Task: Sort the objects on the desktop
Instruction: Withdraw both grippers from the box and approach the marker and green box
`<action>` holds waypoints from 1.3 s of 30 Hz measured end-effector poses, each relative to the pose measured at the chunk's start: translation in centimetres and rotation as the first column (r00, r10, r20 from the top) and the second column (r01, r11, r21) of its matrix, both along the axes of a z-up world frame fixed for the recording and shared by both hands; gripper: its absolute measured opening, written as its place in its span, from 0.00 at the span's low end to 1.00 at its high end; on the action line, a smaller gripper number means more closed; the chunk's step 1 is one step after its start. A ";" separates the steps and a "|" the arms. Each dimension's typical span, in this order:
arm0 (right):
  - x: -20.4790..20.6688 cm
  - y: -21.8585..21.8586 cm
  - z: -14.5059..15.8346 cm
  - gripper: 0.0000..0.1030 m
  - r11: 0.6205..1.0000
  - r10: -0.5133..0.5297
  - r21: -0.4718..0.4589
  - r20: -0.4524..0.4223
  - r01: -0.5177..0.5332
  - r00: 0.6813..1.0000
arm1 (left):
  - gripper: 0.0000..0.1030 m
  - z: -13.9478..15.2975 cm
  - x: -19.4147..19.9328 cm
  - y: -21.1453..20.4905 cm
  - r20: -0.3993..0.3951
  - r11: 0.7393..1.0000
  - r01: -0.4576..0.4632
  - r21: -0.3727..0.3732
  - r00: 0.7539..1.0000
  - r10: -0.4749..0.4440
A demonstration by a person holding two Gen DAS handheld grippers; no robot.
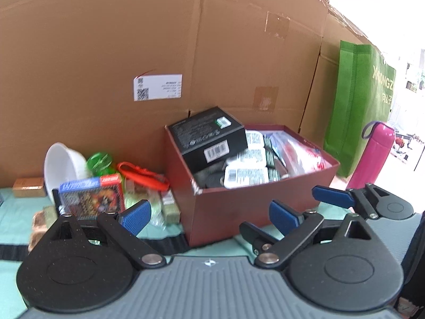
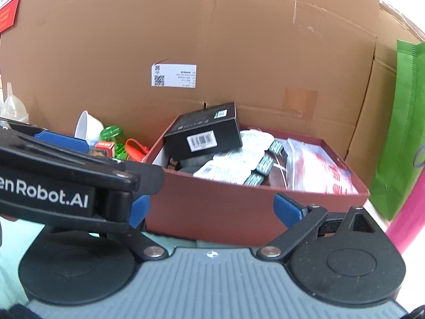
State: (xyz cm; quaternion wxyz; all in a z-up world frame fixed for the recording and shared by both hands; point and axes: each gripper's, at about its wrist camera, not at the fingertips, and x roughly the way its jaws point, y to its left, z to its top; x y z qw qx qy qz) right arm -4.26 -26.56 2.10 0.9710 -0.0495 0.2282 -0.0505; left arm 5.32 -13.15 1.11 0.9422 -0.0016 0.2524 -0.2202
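Observation:
A dark red open box (image 1: 239,212) stands on the teal mat, packed with a black carton (image 1: 209,135), white packets (image 1: 245,174) and clear bags (image 1: 300,154). My left gripper (image 1: 209,216) hangs open just in front of its near wall, with nothing between the blue pads. Loose items lie left of the box: a colourful card pack (image 1: 91,196), an orange strap (image 1: 143,176) and a green piece (image 1: 99,160). In the right wrist view my right gripper (image 2: 212,210) is open and empty before the same box (image 2: 212,207), its left finger partly hidden behind the left gripper's body (image 2: 66,180).
A tall cardboard wall (image 1: 132,40) closes the back. On its side at the left lies a white bowl (image 1: 62,163), a small brown box (image 1: 28,187) beside it. A pink bottle (image 1: 372,156) and green bag (image 1: 356,101) stand right of the red box.

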 end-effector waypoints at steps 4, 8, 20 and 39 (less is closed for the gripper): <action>-1.4 0.7 -0.6 0.94 1.000 -0.011 0.008 -0.015 0.011 1.000 | 0.95 -0.9 -1.4 0.7 -0.026 1.000 -0.008 0.003 1.000 0.008; -2.4 1.5 -1.3 0.94 1.000 -0.012 0.021 -0.039 0.013 0.999 | 0.95 -1.9 -2.2 2.0 -0.071 1.000 -0.014 -0.022 0.997 0.012; -3.9 5.7 -3.3 0.94 0.999 0.040 0.006 -0.109 -0.040 0.993 | 0.95 -3.9 -3.5 5.2 -0.131 0.998 -0.070 0.009 0.989 0.071; -1.0 12.2 -3.9 0.94 0.979 0.202 -0.017 -0.111 -0.205 0.973 | 0.95 -5.5 -1.6 13.9 -0.183 0.977 -0.195 -0.086 0.967 0.177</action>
